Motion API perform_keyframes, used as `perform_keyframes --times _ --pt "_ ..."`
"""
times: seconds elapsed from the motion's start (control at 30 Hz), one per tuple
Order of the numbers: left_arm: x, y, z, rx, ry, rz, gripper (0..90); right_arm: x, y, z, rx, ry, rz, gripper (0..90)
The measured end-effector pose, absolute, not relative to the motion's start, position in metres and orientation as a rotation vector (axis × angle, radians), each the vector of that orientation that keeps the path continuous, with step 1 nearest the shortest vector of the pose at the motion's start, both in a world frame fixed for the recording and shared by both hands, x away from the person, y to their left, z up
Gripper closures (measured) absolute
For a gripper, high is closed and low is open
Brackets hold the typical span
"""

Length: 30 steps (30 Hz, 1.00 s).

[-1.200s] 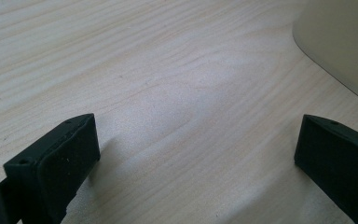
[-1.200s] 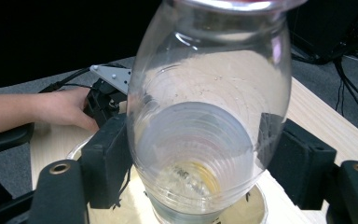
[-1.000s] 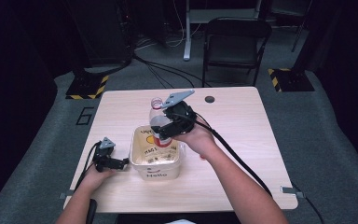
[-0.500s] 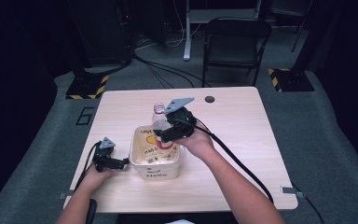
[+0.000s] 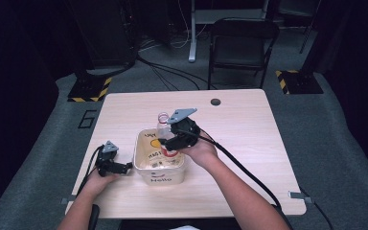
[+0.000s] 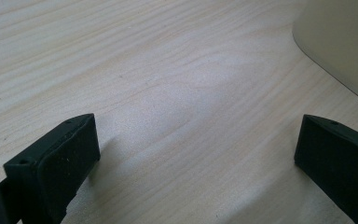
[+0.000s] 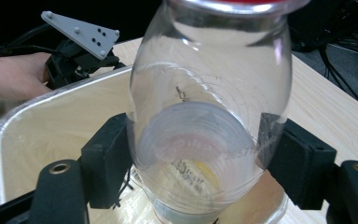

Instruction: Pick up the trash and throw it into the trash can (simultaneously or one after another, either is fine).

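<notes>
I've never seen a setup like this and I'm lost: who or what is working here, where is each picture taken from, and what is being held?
No robot: a person sits at a wooden table with a hand-held two-jaw tool in each hand. One picture looks down from above the table. The other two come from small cameras riding on the tools, looking along their black jaws. The right tool is shut on a clear plastic bottle and holds it over a cream tub with print on it. The left tool rests low on the table beside the tub, its jaws open on nothing but bare wood.
</notes>
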<state>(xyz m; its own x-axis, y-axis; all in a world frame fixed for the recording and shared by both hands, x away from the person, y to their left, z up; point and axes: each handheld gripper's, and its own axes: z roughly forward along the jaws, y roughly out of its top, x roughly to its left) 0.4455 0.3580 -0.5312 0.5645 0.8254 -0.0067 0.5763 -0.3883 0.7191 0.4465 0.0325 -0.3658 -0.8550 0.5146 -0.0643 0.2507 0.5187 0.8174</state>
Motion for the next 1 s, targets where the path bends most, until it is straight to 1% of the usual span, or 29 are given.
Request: perform_keyframes --times 0.8,1.0 --pt "0.445 0.358 -0.531 2.109 1.119 0.468 0.0 0.447 0.041 -0.395 0.609 2.481 1.138 26.7" --pt "0.445 0.358 -0.531 2.110 1.118 0.468 0.0 0.448 0.038 -0.397 0.658 2.486 1.138 26.5"
